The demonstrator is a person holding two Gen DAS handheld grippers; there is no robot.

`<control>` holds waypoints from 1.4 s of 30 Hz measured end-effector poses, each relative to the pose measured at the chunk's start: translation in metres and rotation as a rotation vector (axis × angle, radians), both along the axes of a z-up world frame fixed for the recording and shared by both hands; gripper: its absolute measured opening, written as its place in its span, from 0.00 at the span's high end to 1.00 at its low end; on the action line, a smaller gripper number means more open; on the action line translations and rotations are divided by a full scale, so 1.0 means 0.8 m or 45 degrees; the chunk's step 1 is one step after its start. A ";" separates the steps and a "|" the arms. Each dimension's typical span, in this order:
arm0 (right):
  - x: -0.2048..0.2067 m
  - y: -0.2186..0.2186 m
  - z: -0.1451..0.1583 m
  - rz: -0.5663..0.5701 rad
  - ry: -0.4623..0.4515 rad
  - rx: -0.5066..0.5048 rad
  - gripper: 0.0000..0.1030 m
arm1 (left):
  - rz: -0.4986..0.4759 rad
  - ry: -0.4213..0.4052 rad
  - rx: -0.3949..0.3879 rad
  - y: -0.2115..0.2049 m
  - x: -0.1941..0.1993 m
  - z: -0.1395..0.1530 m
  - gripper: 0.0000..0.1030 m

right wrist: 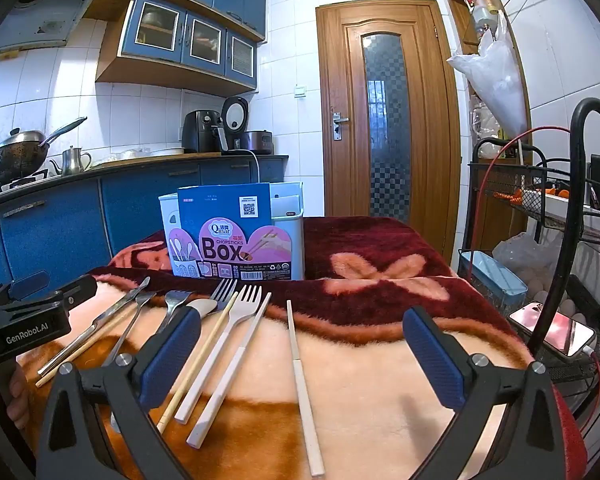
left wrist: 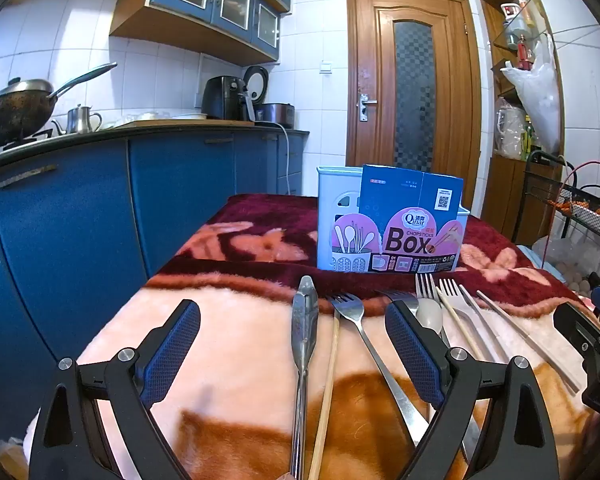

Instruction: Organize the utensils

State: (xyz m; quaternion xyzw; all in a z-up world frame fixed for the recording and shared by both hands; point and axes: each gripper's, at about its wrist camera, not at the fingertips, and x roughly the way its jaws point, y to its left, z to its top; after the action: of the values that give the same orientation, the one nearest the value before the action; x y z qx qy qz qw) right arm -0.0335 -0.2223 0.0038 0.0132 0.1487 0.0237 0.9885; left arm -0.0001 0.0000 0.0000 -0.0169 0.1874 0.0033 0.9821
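Observation:
A white chopsticks holder with a blue "Box" label (left wrist: 392,232) stands at the back of the blanket-covered table; it also shows in the right wrist view (right wrist: 236,236). Several utensils lie in a row before it: a steel knife (left wrist: 303,344), a wooden chopstick (left wrist: 329,392), steel forks (left wrist: 364,332), a spoon (left wrist: 430,314), a white fork (right wrist: 232,328) and white chopsticks (right wrist: 302,372). My left gripper (left wrist: 292,356) is open over the knife and chopstick. My right gripper (right wrist: 302,360) is open over a white chopstick. Both are empty.
The table carries a pink and maroon blanket (right wrist: 380,280). Blue kitchen cabinets (left wrist: 80,216) stand to the left, a wooden door (right wrist: 388,112) behind. A black wire rack (right wrist: 560,216) with a phone (right wrist: 552,328) stands on the right.

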 end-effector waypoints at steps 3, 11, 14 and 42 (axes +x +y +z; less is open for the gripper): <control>0.000 0.000 0.000 0.000 0.000 0.000 0.00 | 0.000 0.002 0.001 0.000 0.000 0.000 0.09; 0.001 0.000 0.000 0.000 0.001 0.000 0.00 | 0.000 0.000 0.001 0.000 0.000 0.000 0.09; 0.001 0.000 0.000 0.000 0.001 0.000 0.00 | 0.000 0.000 0.001 0.000 0.000 0.000 0.09; 0.004 -0.001 -0.001 0.006 0.020 0.011 0.00 | -0.001 0.010 0.004 0.000 0.000 0.000 0.09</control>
State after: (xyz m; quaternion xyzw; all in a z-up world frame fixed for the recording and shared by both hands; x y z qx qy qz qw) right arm -0.0302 -0.2234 0.0027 0.0175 0.1563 0.0268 0.9872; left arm 0.0002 0.0000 0.0000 -0.0153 0.1911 0.0031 0.9814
